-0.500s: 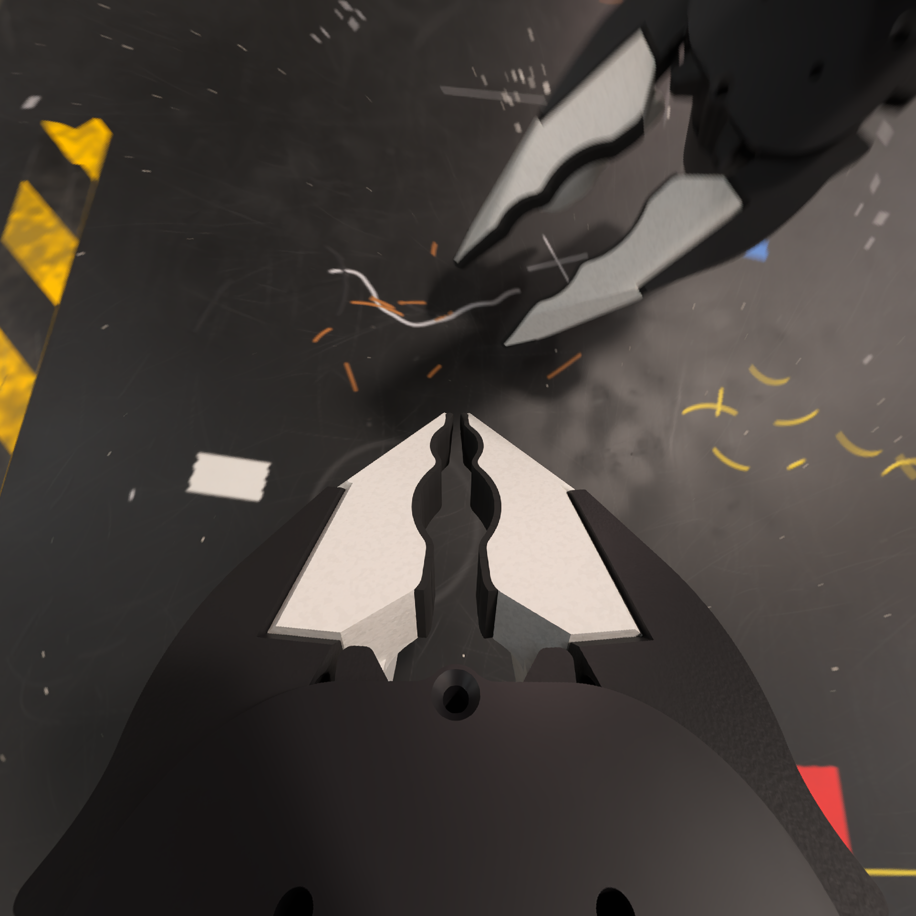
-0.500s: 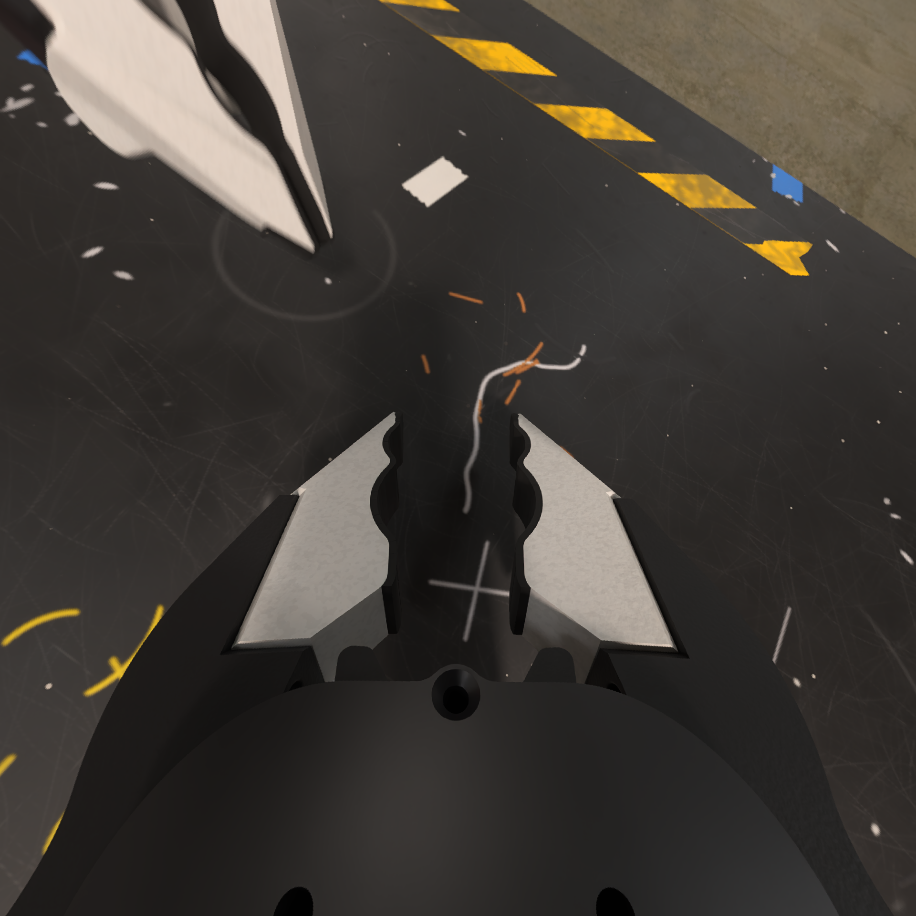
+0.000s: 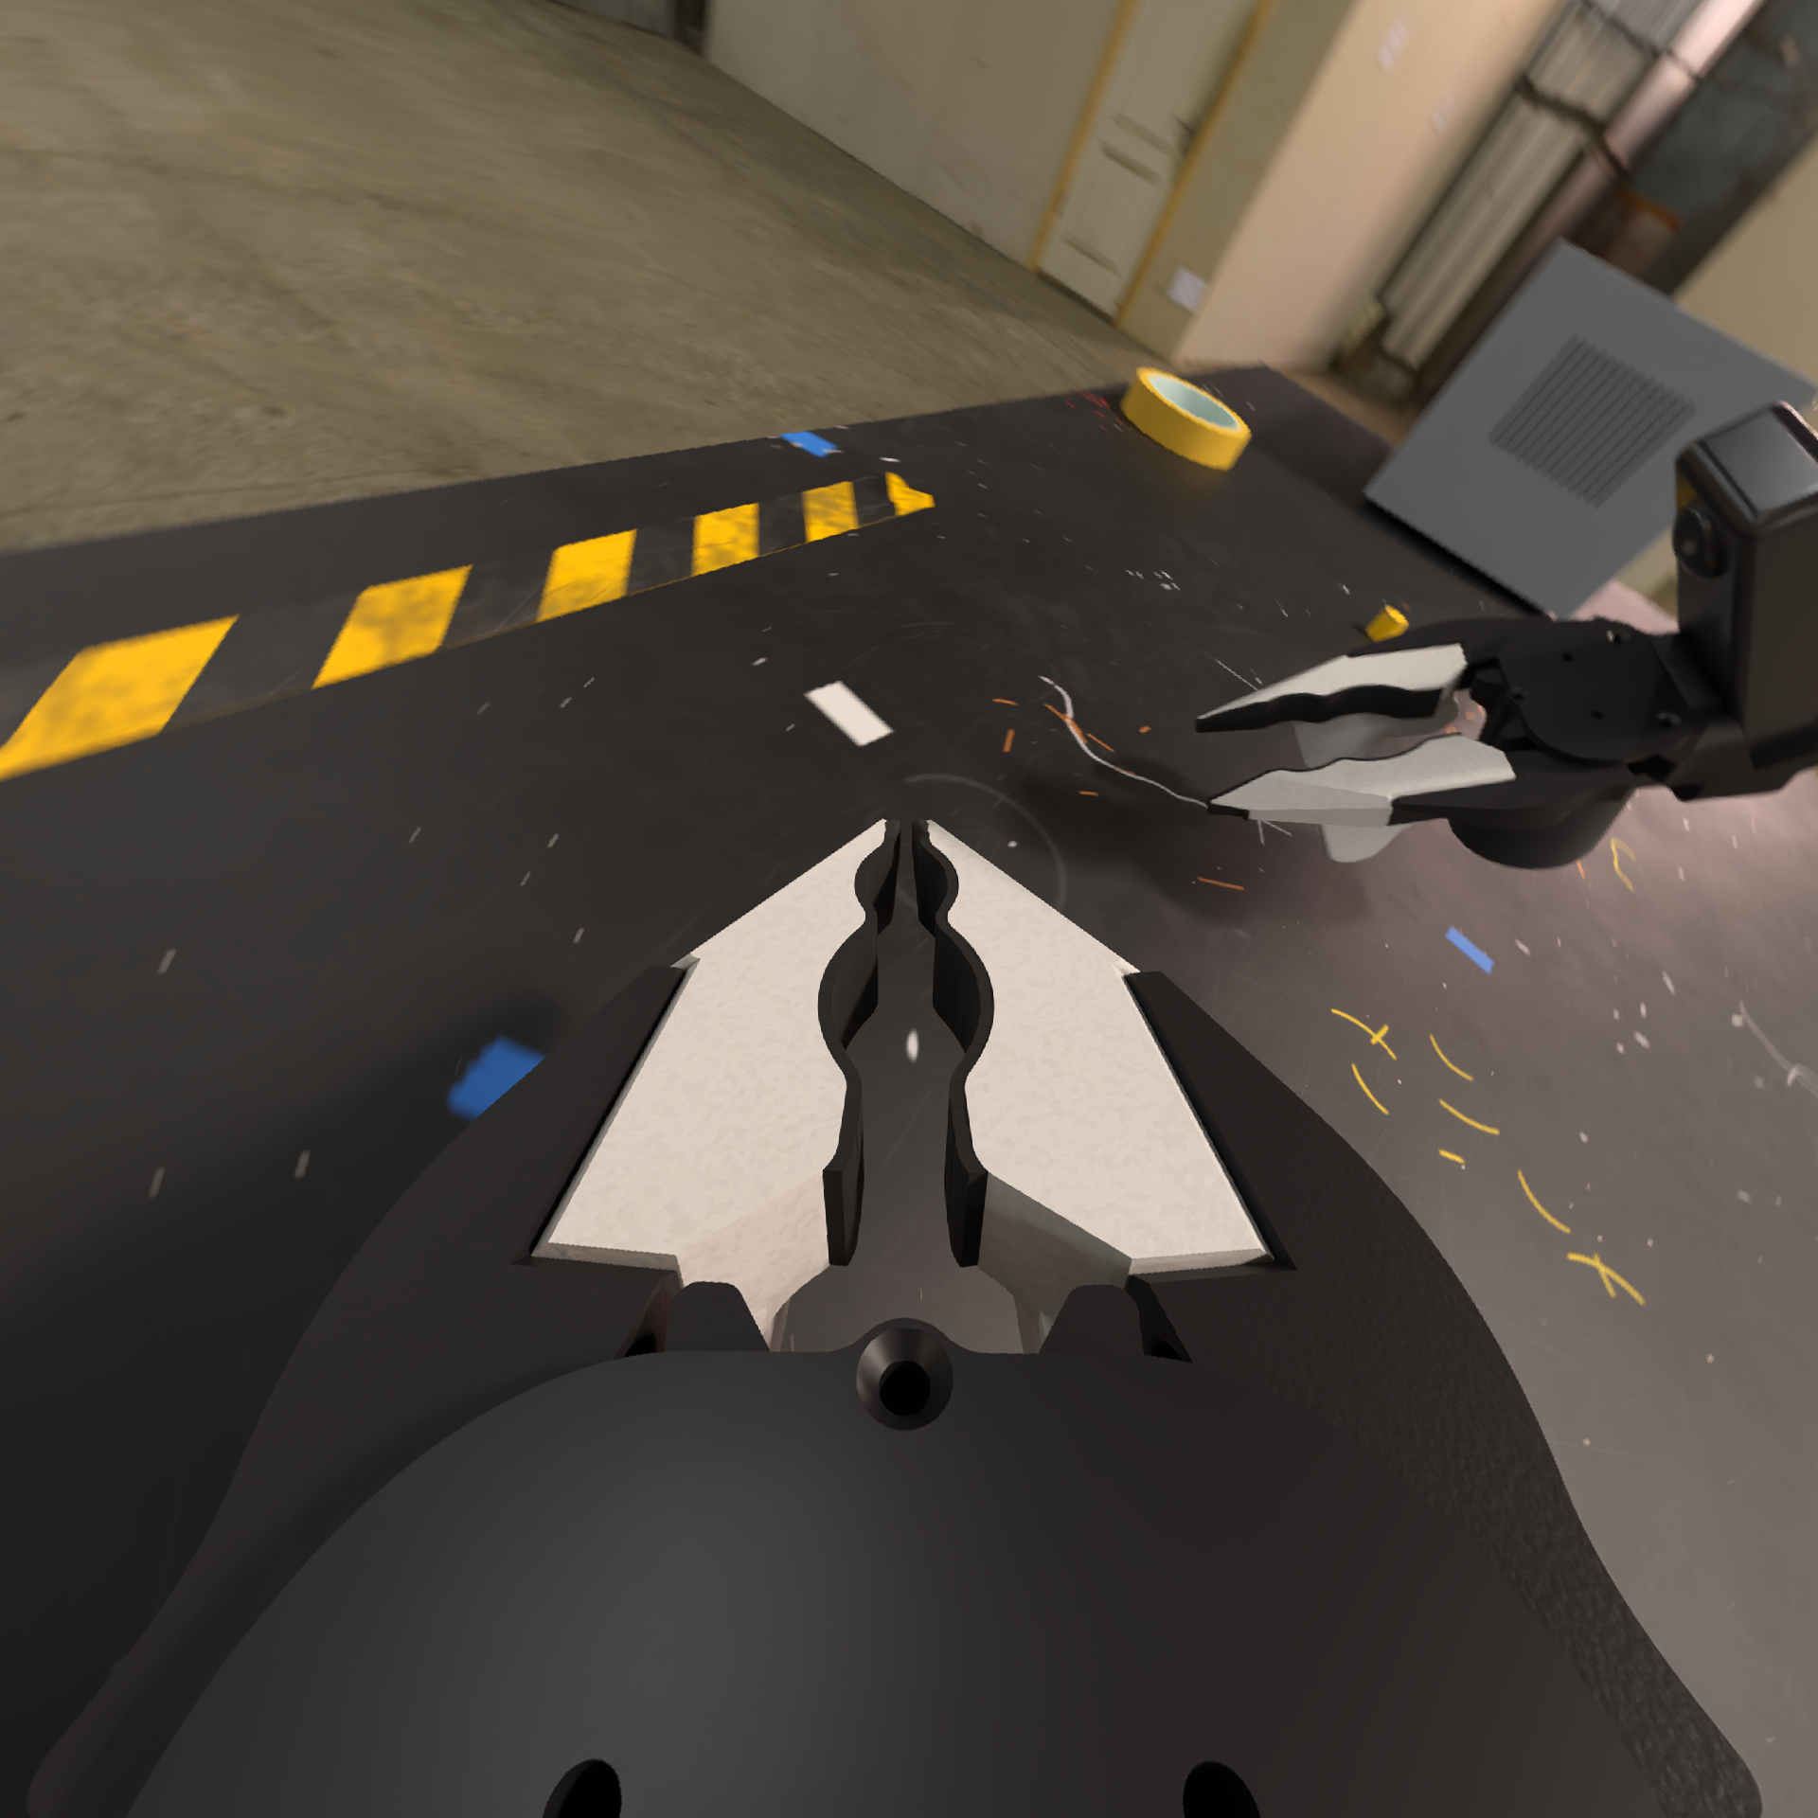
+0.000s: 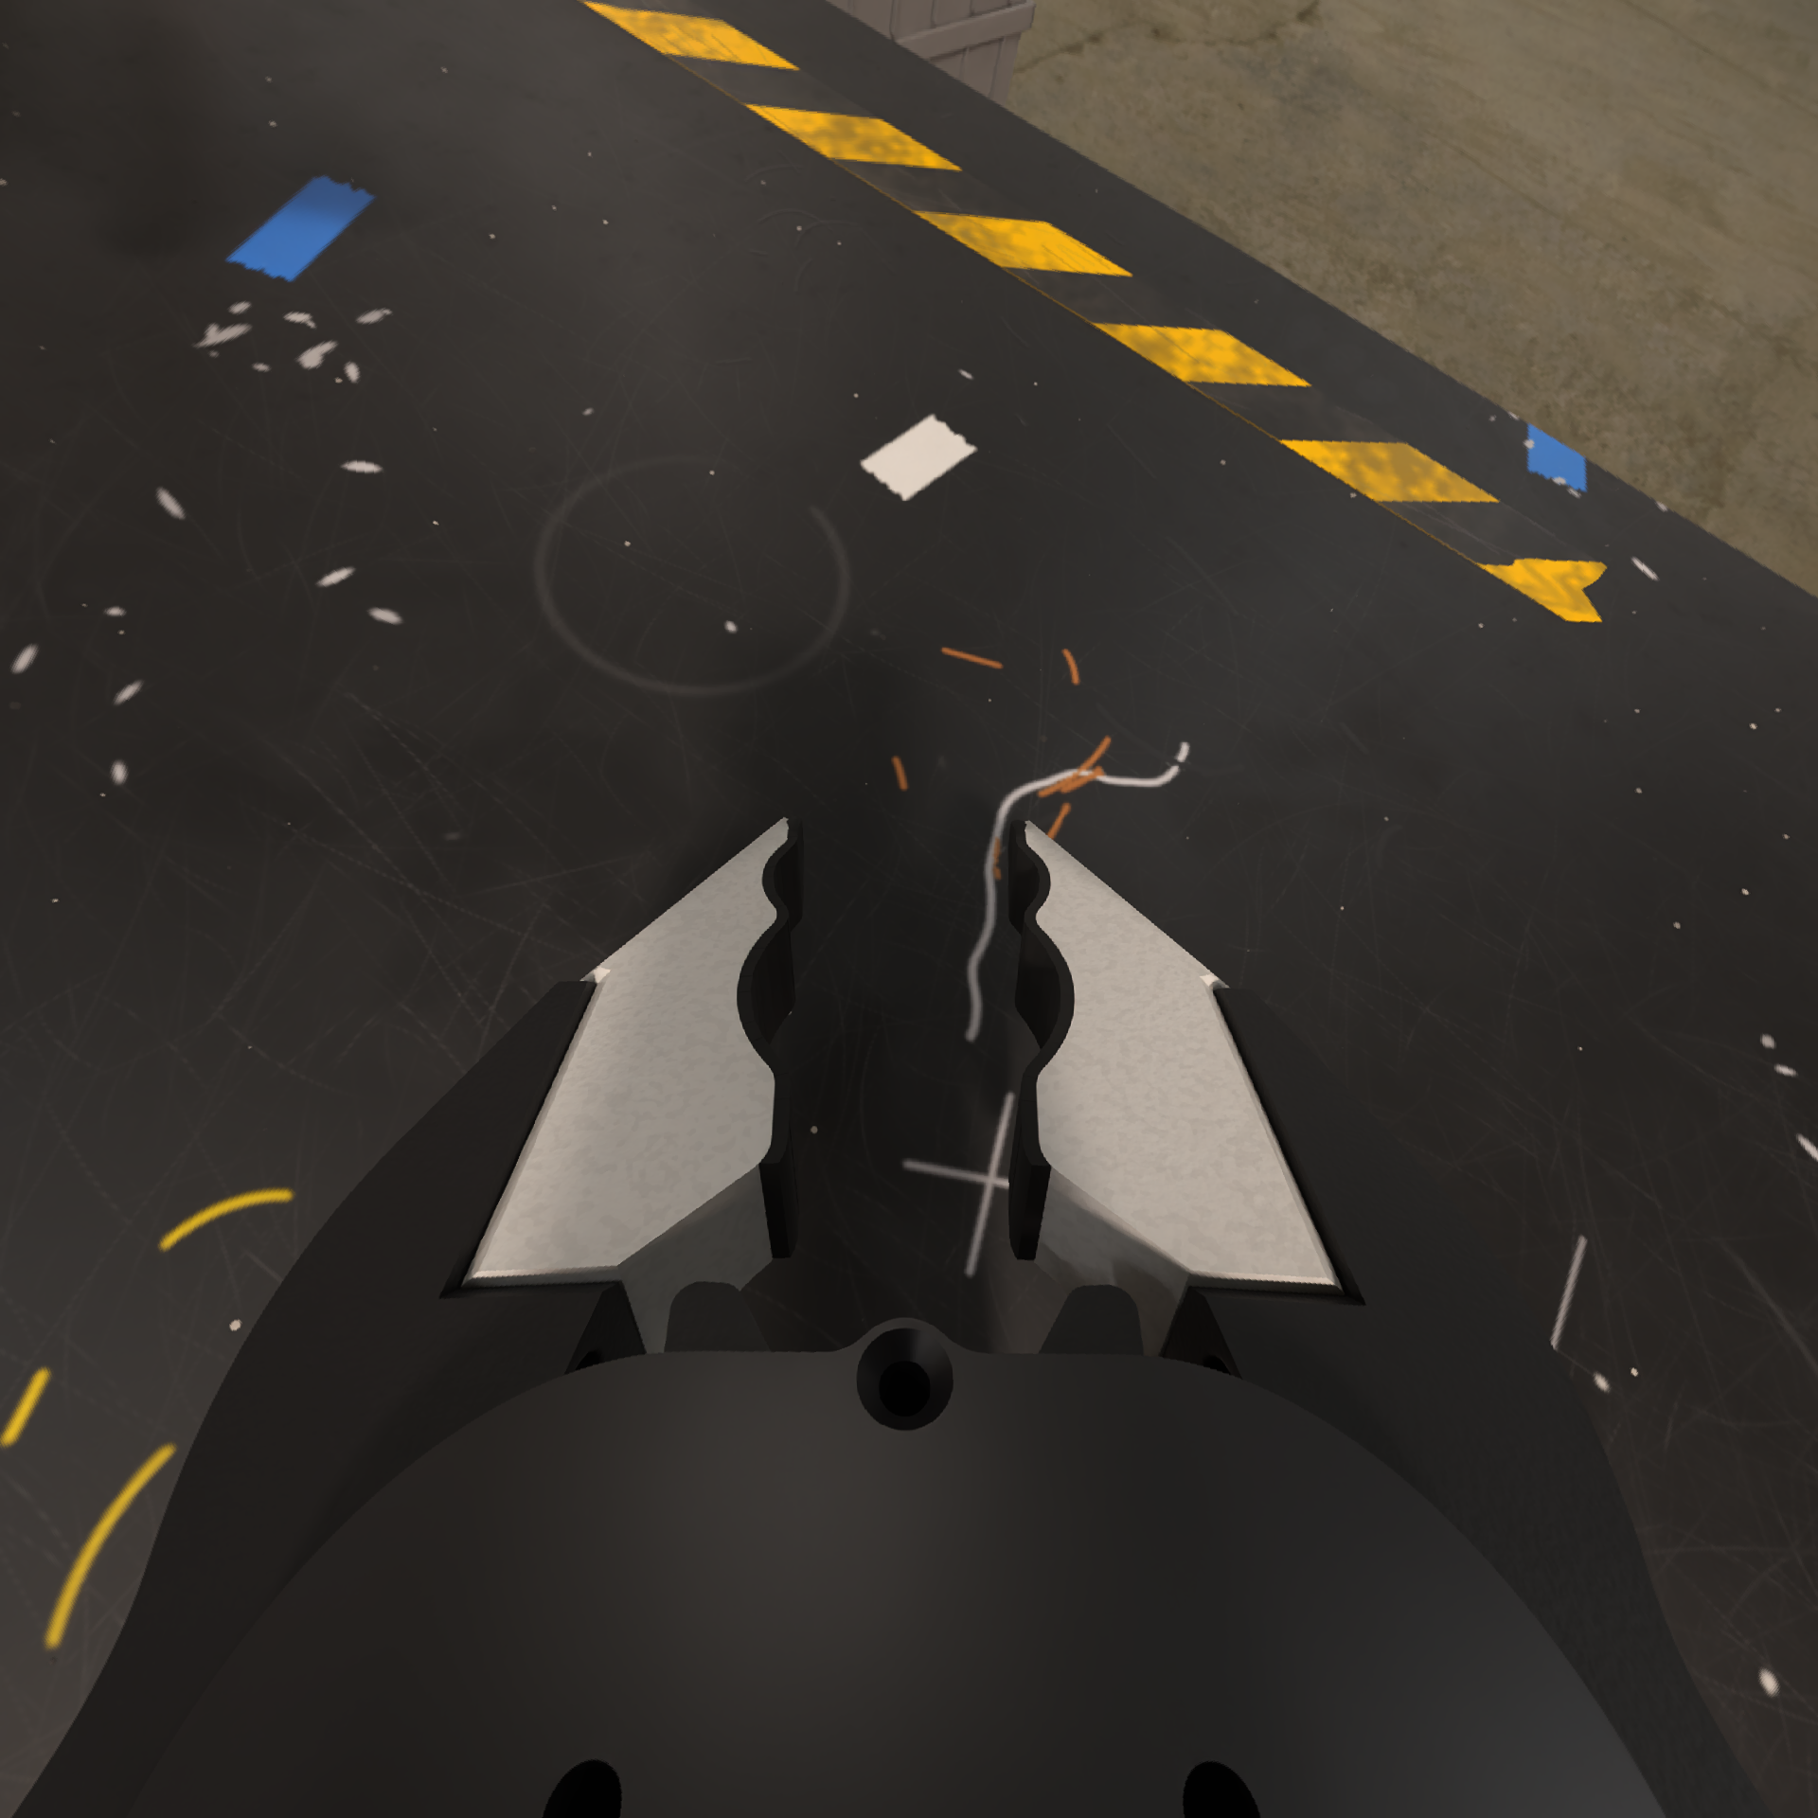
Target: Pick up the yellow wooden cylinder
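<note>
A small yellow cylinder [image 3: 1387,622] lies on the black table [image 3: 689,787] at the far right, just beyond the right gripper; it is small and partly hidden. It does not show in the right wrist view. My left gripper [image 3: 905,828] is shut and empty, above the middle of the table. My right gripper [image 3: 1208,765] is open and empty, low over the table, pointing left. In its own view the right gripper [image 4: 905,836] has its jaws wide apart over a thin white wire [image 4: 989,915].
A yellow tape roll [image 3: 1185,418] lies near the far table edge. A grey cabinet [image 3: 1574,433] stands beyond the table. A yellow-black hazard stripe [image 3: 590,580] runs along the edge. A white tape patch [image 4: 917,457] and blue tape bits [image 4: 300,228] lie flat.
My left gripper has tilted up and drawn back: its view now takes in the table edge, floor and wall. It has left the right wrist view. The right gripper has barely moved.
</note>
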Robot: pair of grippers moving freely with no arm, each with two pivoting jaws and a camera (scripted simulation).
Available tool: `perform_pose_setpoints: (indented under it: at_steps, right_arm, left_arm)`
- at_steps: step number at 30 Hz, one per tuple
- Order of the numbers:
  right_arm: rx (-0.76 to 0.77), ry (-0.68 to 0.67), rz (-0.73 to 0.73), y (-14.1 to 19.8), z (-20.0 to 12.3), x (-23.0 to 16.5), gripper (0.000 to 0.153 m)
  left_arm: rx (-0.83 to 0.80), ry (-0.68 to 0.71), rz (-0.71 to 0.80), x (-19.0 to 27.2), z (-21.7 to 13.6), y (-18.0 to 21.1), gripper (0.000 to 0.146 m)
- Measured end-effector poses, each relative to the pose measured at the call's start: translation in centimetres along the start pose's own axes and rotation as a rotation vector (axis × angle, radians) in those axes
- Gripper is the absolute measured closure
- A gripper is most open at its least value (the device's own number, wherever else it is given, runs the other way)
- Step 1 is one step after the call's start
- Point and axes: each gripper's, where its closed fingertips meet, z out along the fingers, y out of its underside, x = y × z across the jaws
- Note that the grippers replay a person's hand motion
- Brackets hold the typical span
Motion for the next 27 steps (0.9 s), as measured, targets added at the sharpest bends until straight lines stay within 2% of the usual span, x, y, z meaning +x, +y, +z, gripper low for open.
perform_pose_setpoints:
  at_steps: [7, 11, 18, 22, 27]
  right_arm:
    - [0.016, -0.004, -0.015, -0.4, -0.2, -0.2, 0.111]
    - [0.021, -0.006, -0.023, -0.5, -0.1, -0.5, 0.111]
    - [0.036, 0.002, -0.024, -0.9, -0.2, -0.2, 0.111]
    - [0.054, -0.004, -0.011, -1.4, -0.2, 0.1, 0.111]
    - [0.069, -0.012, 0.013, -1.9, 0.1, 0.3, 0.112]
  left_arm:
    - [0.058, -0.256, -0.187, -3.7, -5.9, 4.4, 0.144]
    - [0.074, -0.306, -0.298, -4.4, -8.0, 6.6, 0.142]
    - [0.075, -0.420, -0.349, -5.9, -10.9, 8.3, 0.135]
    - [0.087, -0.383, -0.308, -5.2, -10.7, 7.9, 0.132]
    - [0.104, -0.243, -0.279, -2.1, -7.2, 6.3, 0.125]
